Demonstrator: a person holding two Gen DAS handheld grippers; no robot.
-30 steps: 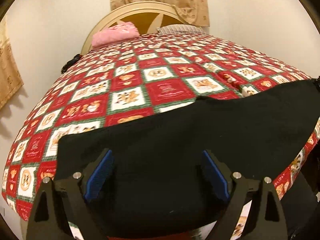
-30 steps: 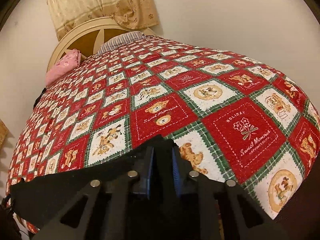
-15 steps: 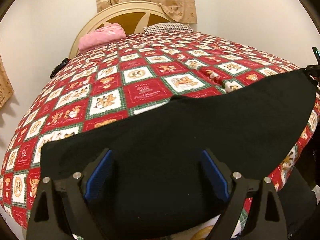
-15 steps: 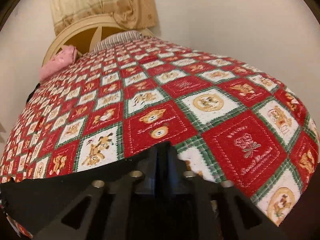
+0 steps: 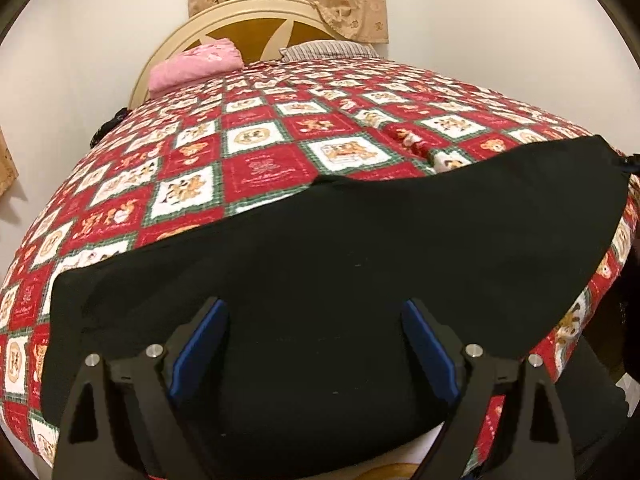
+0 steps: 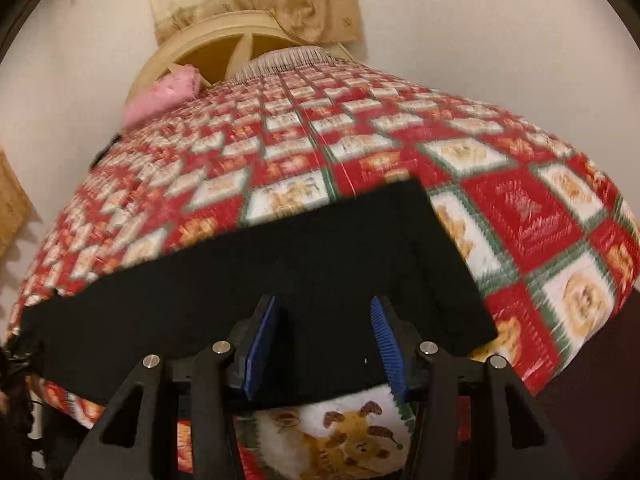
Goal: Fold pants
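Both grippers: your left gripper [image 5: 316, 344] fingers wide; right gripper [image 6: 326, 344] fingers opening, gripping nothing.
Pants [image 5: 360, 248]: black, folds unreadable, far end cut off.
Bed [image 6: 528, 216]: blurred.

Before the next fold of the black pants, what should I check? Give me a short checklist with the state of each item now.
1. Pants lie flat on the quilt: ok.
2. Left tool open, nothing gripped: ok.
3. Right tool free of the cloth: ok, its jaws are opening above the fabric.
4. Right end of the pants straight: ok.
5. Near edge of the pants fully on the bed: cannot tell.
6. Pink pillow away from the fold area: ok.
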